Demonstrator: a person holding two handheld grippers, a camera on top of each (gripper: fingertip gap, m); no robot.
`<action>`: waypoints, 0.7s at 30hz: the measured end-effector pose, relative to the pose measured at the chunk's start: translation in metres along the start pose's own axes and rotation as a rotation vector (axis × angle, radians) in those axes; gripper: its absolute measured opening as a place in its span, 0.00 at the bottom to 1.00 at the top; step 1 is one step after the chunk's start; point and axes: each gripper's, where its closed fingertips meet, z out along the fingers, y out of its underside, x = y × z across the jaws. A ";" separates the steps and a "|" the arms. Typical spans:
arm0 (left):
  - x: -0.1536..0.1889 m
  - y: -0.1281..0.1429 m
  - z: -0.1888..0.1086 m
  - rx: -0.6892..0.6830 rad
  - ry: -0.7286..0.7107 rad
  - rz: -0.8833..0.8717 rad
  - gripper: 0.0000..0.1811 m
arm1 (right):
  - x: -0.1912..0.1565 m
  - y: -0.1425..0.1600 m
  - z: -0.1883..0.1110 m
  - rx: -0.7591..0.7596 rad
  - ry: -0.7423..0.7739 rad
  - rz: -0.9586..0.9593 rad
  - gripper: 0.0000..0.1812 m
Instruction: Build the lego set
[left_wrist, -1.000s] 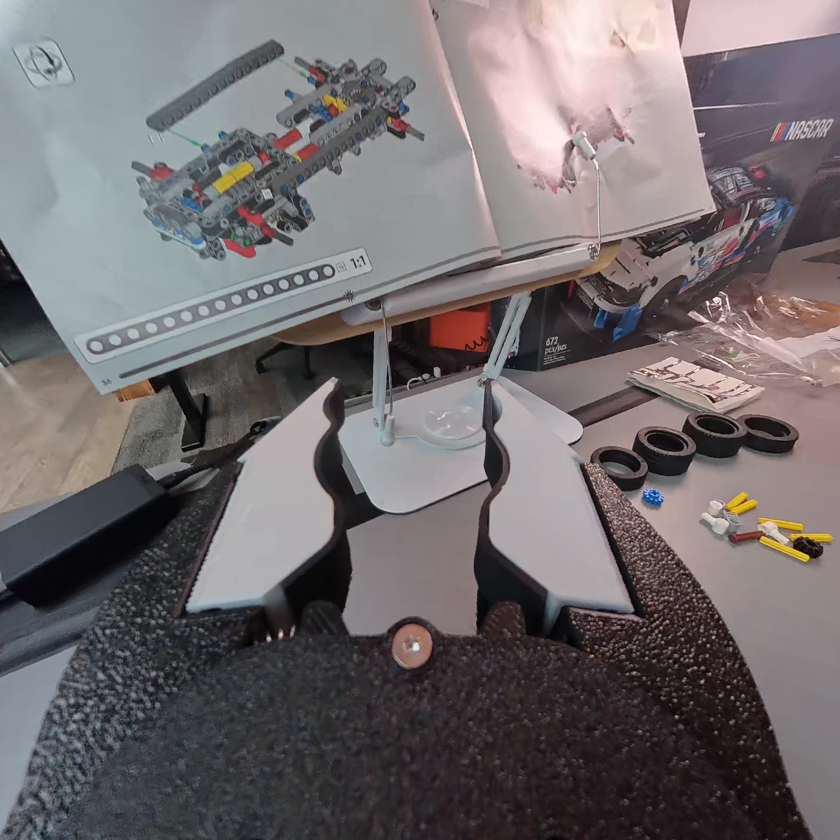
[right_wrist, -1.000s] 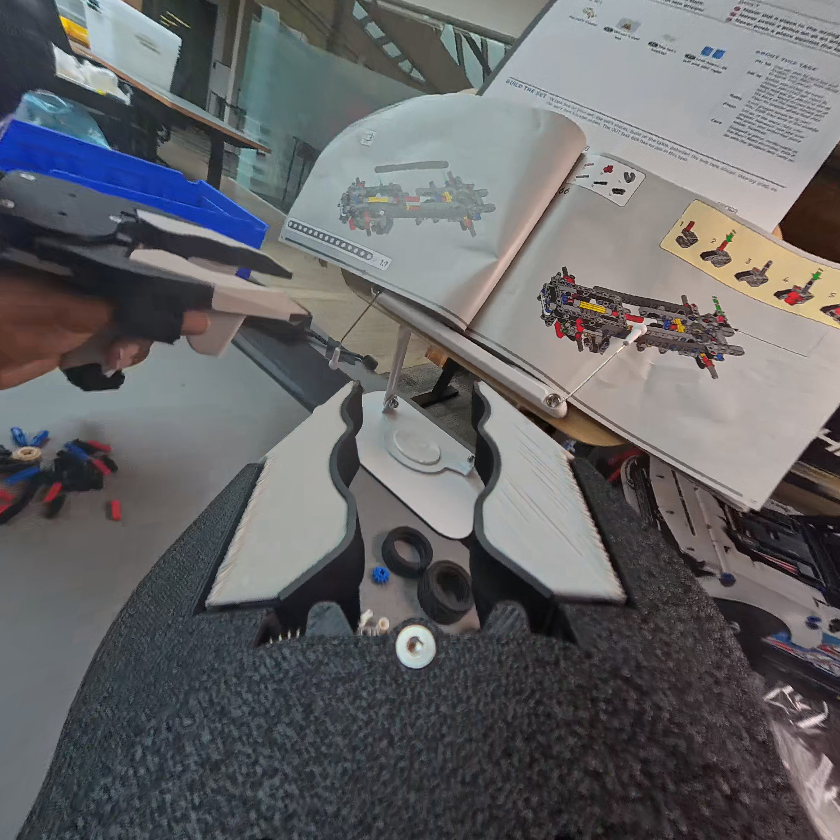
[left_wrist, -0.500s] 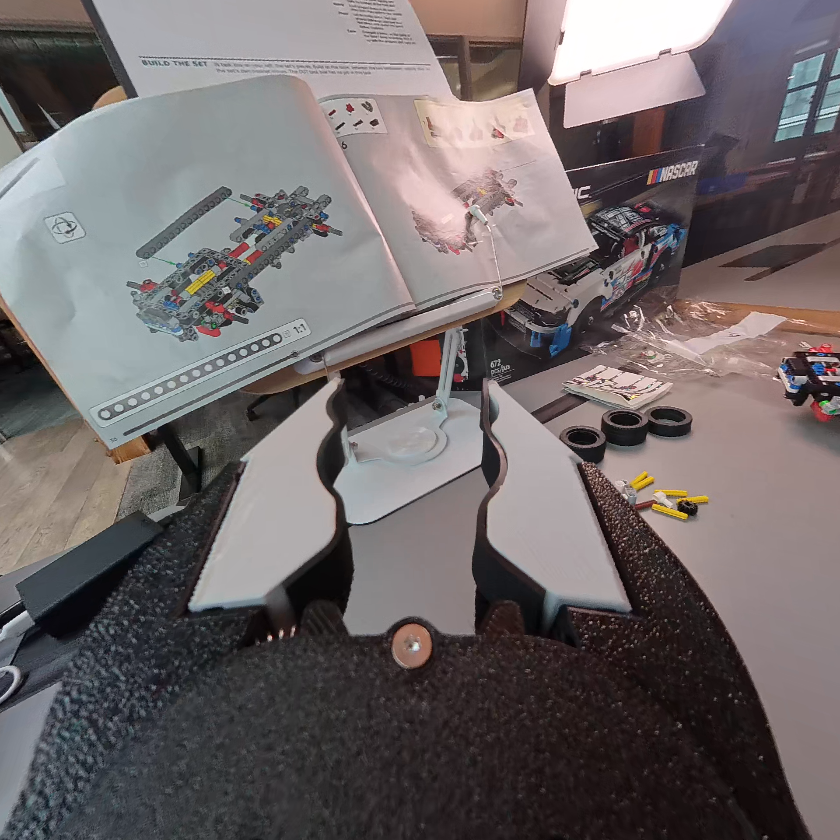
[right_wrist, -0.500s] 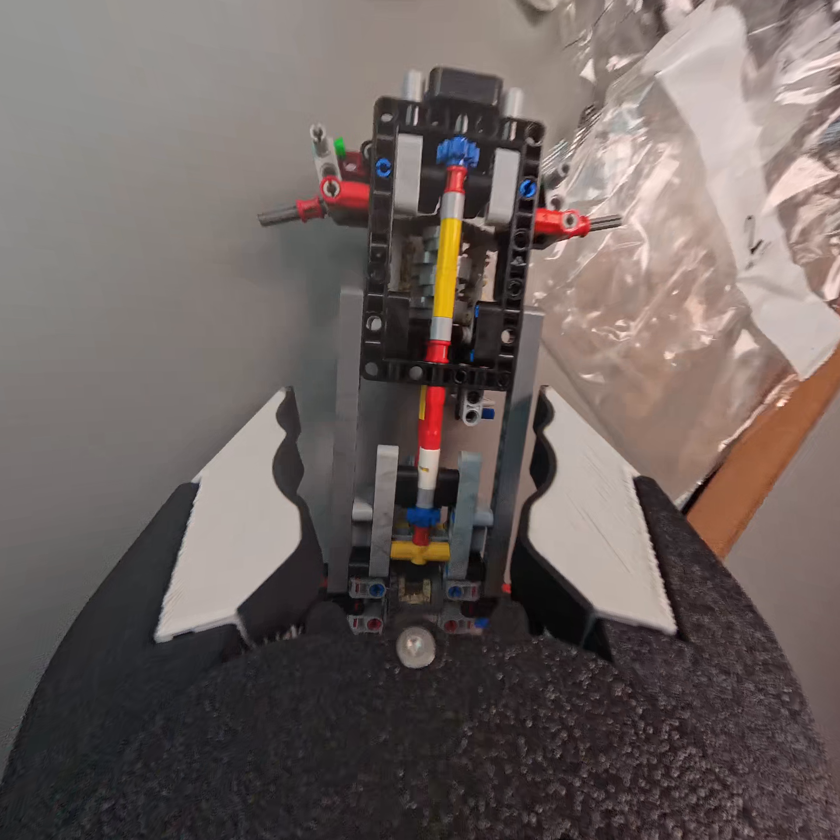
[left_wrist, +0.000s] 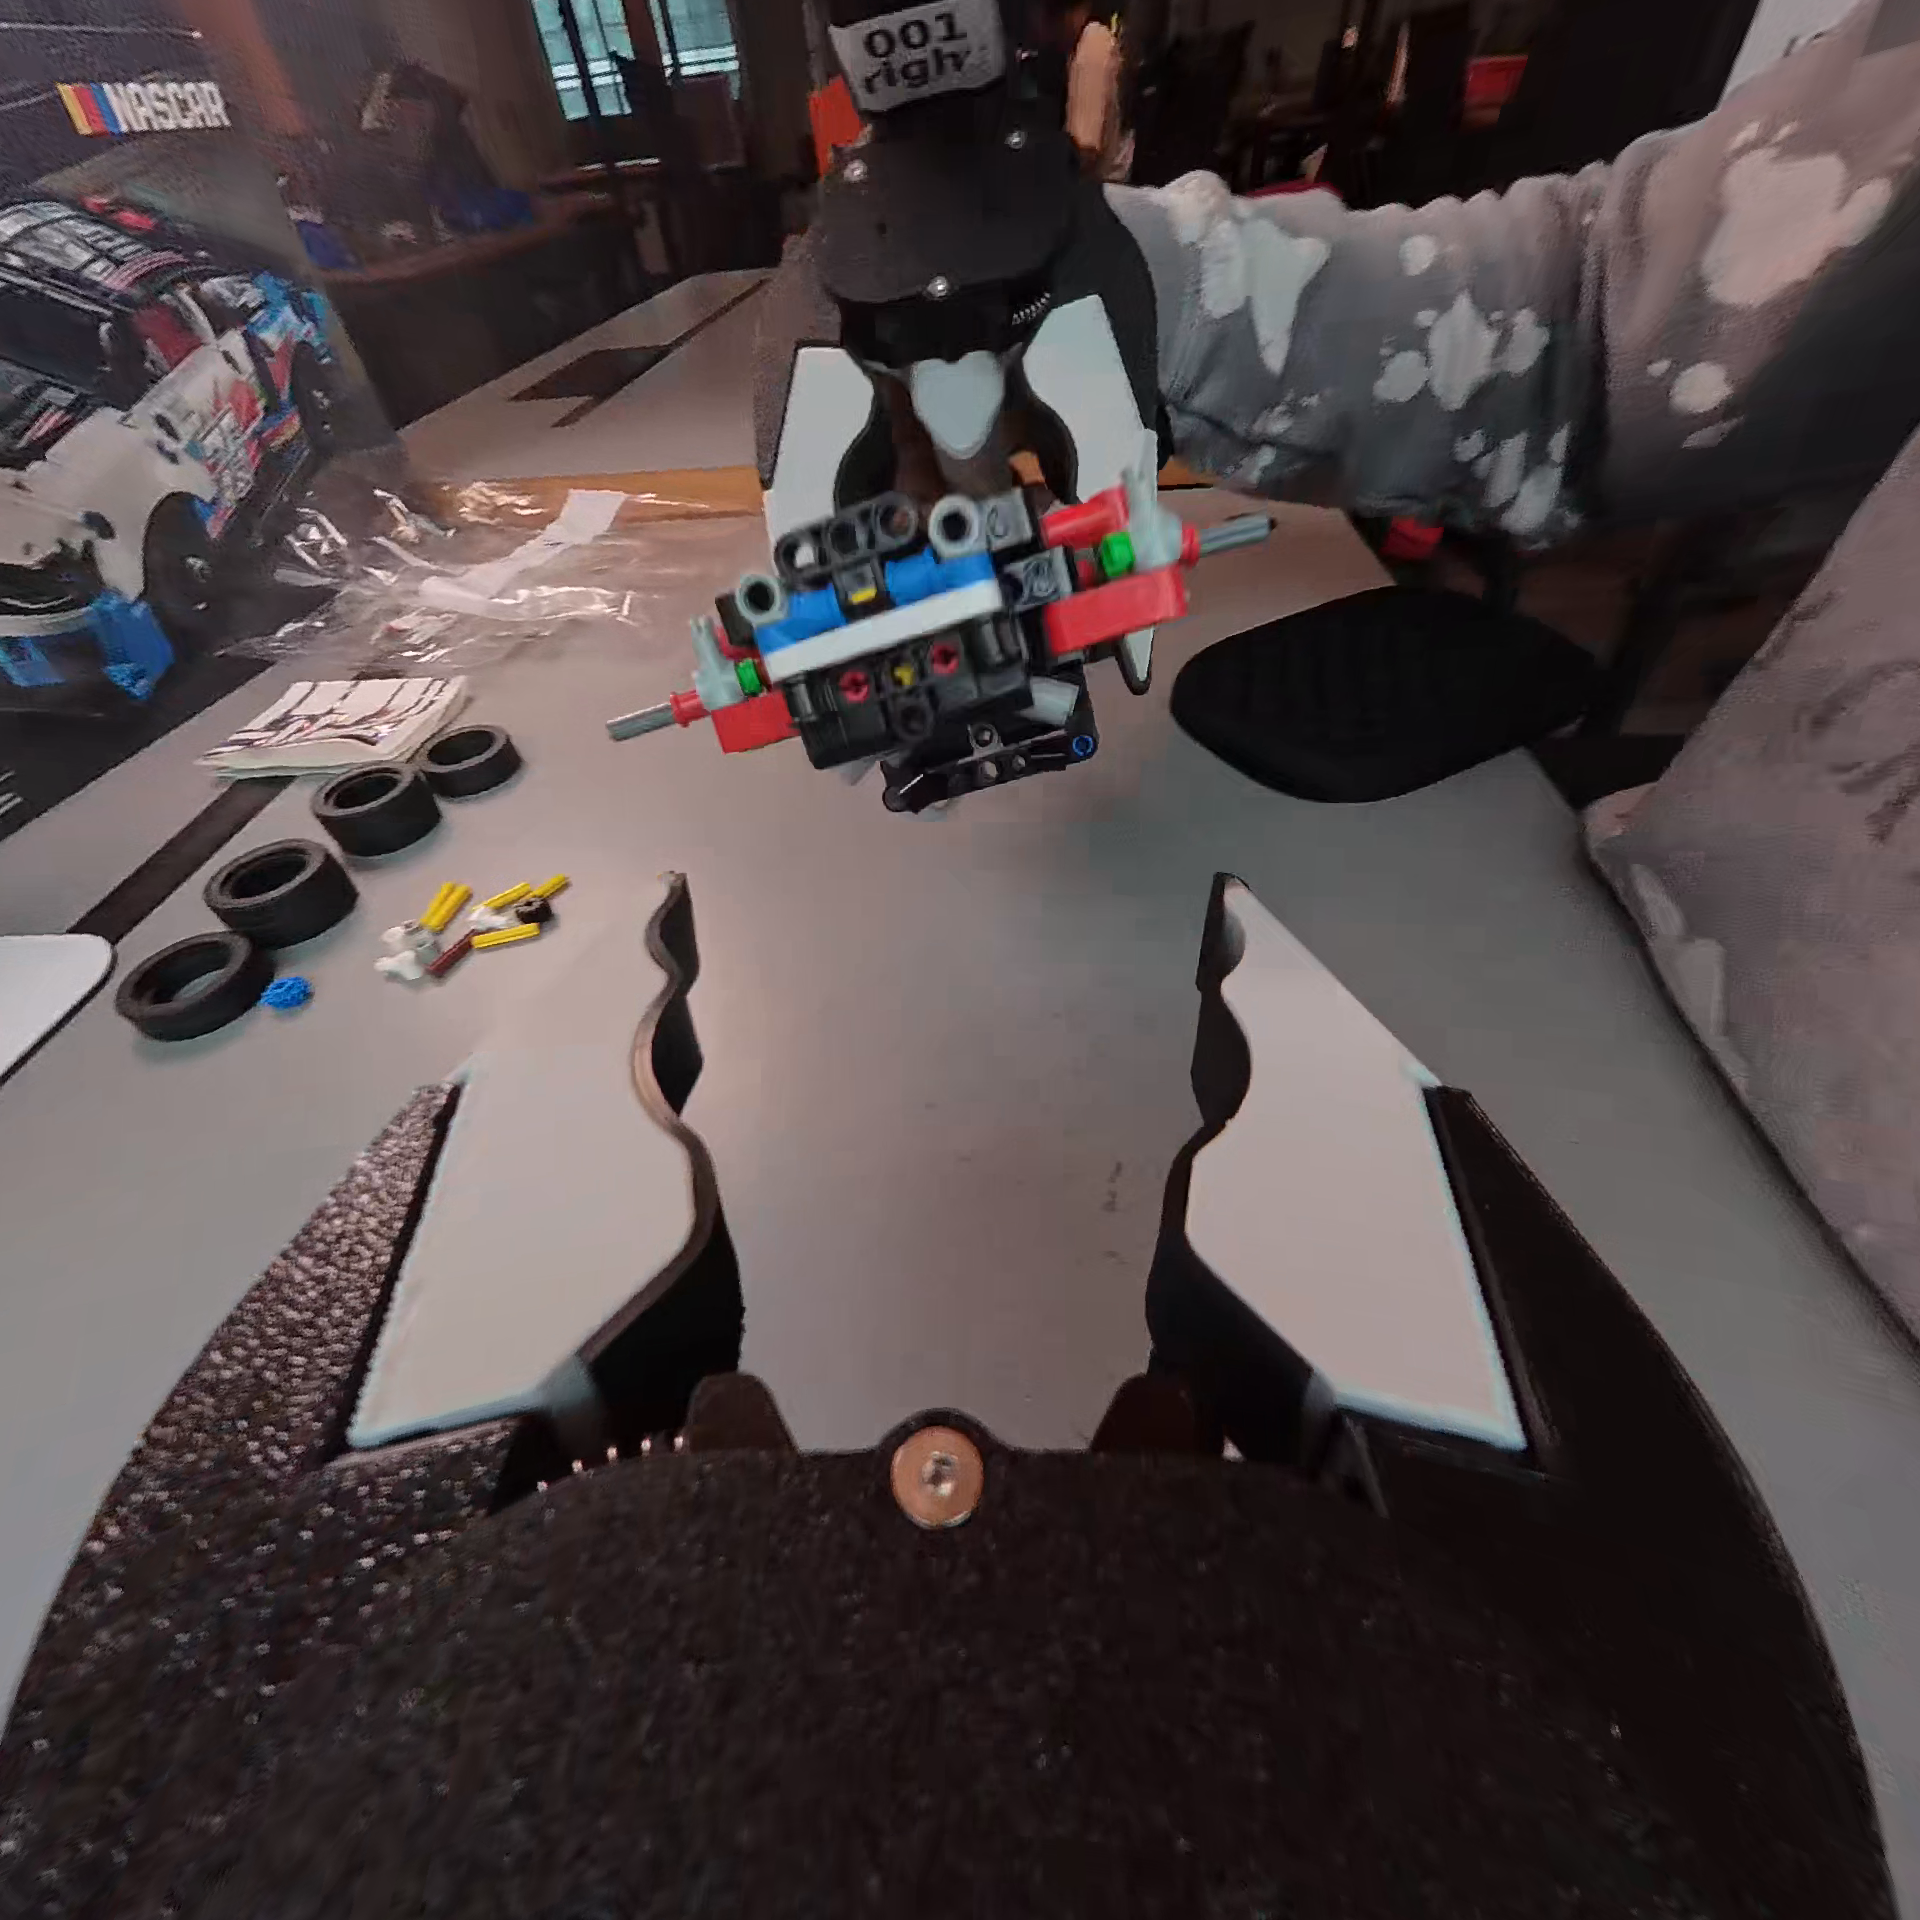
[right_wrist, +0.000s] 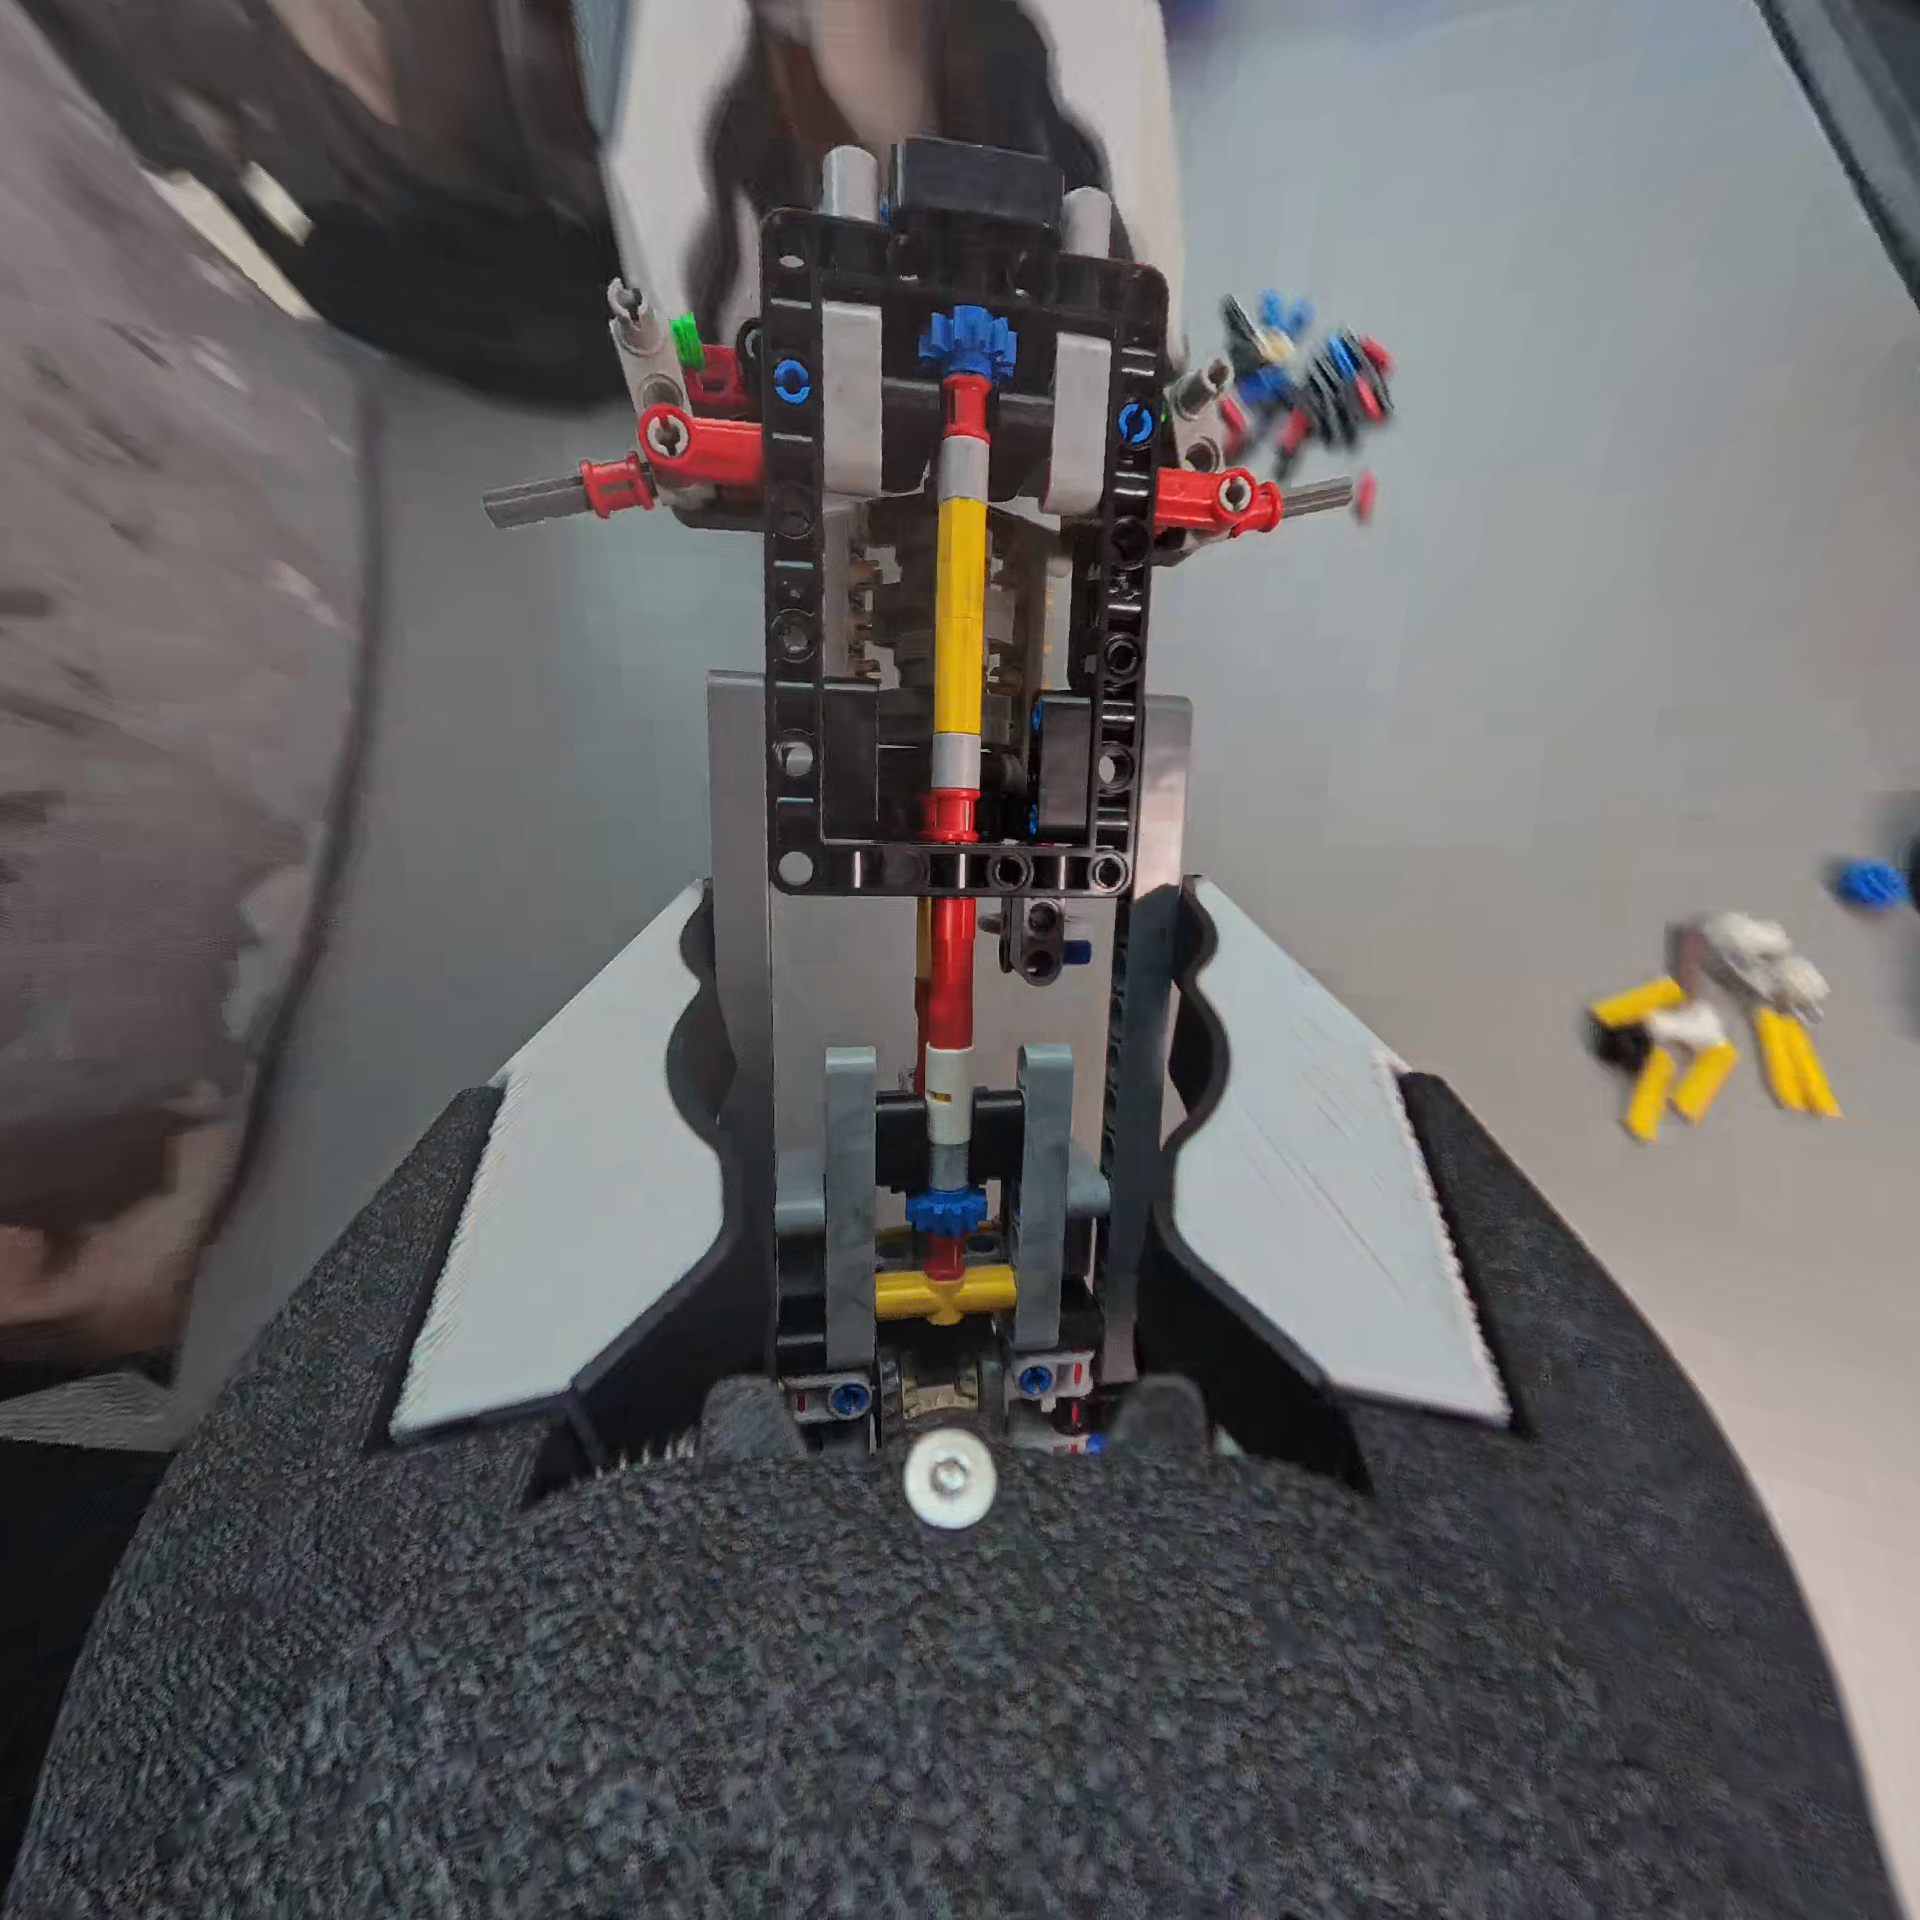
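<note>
My right gripper (right_wrist: 951, 894) is shut on the partly built Lego chassis (right_wrist: 956, 623), a black frame with grey side beams, a red and yellow axle and blue gears. In the left wrist view the chassis (left_wrist: 914, 644) hangs end-on above the grey table (left_wrist: 935, 1091), held by the right gripper. My left gripper (left_wrist: 948, 894) is open and empty, low over the table, just in front of the chassis and pointing at it.
Several black tyres (left_wrist: 281, 888), a blue gear (left_wrist: 283, 992) and yellow pins (left_wrist: 478, 914) lie at the left. Behind them are a sticker sheet (left_wrist: 343, 717), plastic bags (left_wrist: 468, 582) and the set box (left_wrist: 125, 416). A black chair (left_wrist: 1382, 686) and a person's sleeve (left_wrist: 1507, 312) are on the right.
My left gripper swung right, away from the instruction booklet, and opened wider. My right gripper closed on the chassis and lifted it off the table toward the left gripper.
</note>
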 end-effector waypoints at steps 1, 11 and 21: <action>0.007 -0.004 -0.002 0.024 0.032 -0.018 0.56 | -0.014 -0.018 0.006 0.079 -0.092 0.006 0.47; 0.023 -0.038 -0.016 0.199 0.121 -0.059 0.59 | -0.079 -0.058 0.047 0.333 -0.710 0.170 0.46; 0.053 0.012 0.001 -0.083 0.188 0.143 0.30 | -0.075 -0.016 0.075 0.070 -0.597 0.168 0.38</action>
